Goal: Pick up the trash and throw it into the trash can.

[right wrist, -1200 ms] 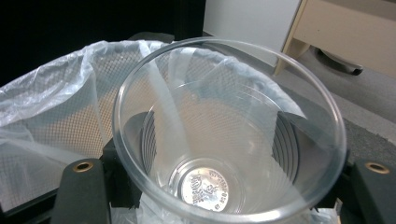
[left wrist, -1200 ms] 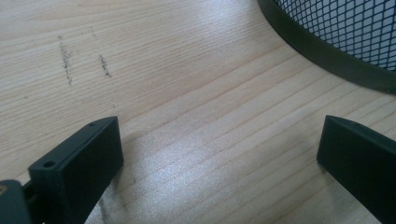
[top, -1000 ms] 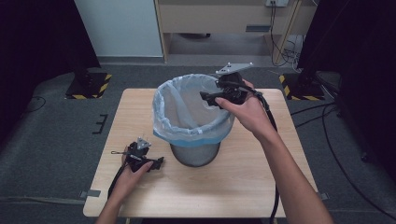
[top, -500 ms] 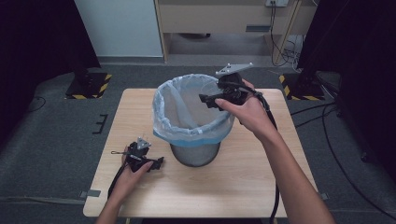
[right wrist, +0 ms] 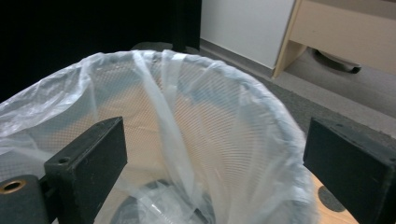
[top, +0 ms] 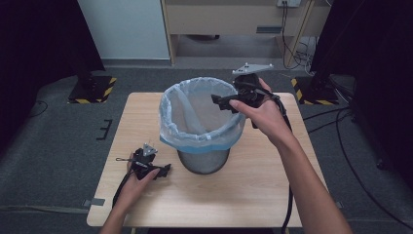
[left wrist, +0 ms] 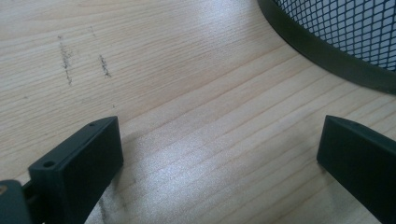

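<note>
Right gripper (top: 220, 101) held above the far-right rim of the bag-lined bin (top: 202, 127), jaws spread wide, empty; left gripper (top: 163, 170) resting near-left on the table (top: 253, 190), jaws likewise apart.

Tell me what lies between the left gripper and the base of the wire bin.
Nothing but bare wooden table. In the left gripper view, the left gripper, jaws open, faces plain wood up to the mesh bin; the high view agrees.

1. A light wooden table (top: 243, 195) stands on grey floor
2. A mesh bin (top: 203, 161) lined with a pale bag (top: 195, 114) stands mid-table
3. The left gripper (top: 163, 171) rests near the bin's base
</note>
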### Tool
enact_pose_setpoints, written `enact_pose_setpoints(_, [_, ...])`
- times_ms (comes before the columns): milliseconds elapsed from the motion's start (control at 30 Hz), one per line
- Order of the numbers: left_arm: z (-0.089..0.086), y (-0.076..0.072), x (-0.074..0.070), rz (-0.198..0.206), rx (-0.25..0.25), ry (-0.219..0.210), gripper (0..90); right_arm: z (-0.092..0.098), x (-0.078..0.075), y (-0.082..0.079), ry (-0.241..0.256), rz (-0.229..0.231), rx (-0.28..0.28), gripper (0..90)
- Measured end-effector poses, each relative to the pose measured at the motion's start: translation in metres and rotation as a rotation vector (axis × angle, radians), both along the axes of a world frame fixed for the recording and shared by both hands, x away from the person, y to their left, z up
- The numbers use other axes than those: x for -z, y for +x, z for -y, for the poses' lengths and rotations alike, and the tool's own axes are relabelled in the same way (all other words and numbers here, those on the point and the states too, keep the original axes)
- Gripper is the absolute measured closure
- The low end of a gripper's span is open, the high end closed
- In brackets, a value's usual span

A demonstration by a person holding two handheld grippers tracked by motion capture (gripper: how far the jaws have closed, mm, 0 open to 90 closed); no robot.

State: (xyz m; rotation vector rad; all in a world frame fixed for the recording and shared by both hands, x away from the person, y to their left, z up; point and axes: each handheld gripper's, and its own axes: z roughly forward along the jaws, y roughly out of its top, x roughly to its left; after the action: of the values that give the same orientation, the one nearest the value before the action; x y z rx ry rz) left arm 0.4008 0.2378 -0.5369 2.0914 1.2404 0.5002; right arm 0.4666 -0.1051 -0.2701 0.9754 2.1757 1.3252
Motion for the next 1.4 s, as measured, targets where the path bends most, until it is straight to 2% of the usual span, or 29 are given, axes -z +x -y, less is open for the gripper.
enact_pose_setpoints(233, [0.000, 0.000, 0.000, -0.001, 0.001, 0.000, 0.0, 0.019, -0.003, 0.004, 0.024, 0.025, 0.068, 6.0])
enact_pose_setpoints(367, [0.000, 0.000, 0.000, 0.001, 0.000, 0.000, 0.0, 0.039, -0.002, 0.009, 0.046, 0.040, 0.146, 6.6])
enact_pose_setpoints(533, [0.000, 0.000, 0.000, 0.001, 0.000, -0.001, 0.0, 0.072, 0.010, 0.019, 0.072, 0.026, 0.247, 6.7])
enact_pose_setpoints(700, [0.000, 0.000, 0.000, 0.001, -0.001, -0.001, 0.0, 0.100, 0.034, 0.026, 0.078, -0.008, 0.320, 6.9])
enact_pose_setpoints(867, [0.000, 0.000, 0.000, 0.000, 0.001, 0.000, 0.0, 0.118, 0.065, 0.029, 0.070, -0.056, 0.357, 7.5])
enact_pose_setpoints(967, [0.000, 0.000, 0.000, 0.000, 0.000, 0.000, 0.0, 0.124, 0.087, 0.030, 0.053, -0.088, 0.361, 8.3])
enact_pose_setpoints(1000, [0.000, 0.000, 0.000, 0.000, 0.000, 0.000, 0.0, 0.124, 0.087, 0.030, 0.053, -0.088, 0.361, 8.3])
enact_pose_setpoints(1033, [0.000, 0.000, 0.000, 0.000, 0.001, 0.000, 0.0, 0.127, 0.101, 0.029, 0.047, -0.109, 0.365, 9.0])
enact_pose_setpoints(1133, [0.000, 0.000, 0.000, 0.000, 0.000, 0.000, 0.0, 0.132, 0.120, 0.028, 0.046, -0.136, 0.374, 9.7])
enact_pose_setpoints(1400, [0.000, 0.000, 0.000, 0.000, 0.000, 0.000, 0.0, 0.139, 0.160, 0.027, 0.038, -0.200, 0.393, 11.0])
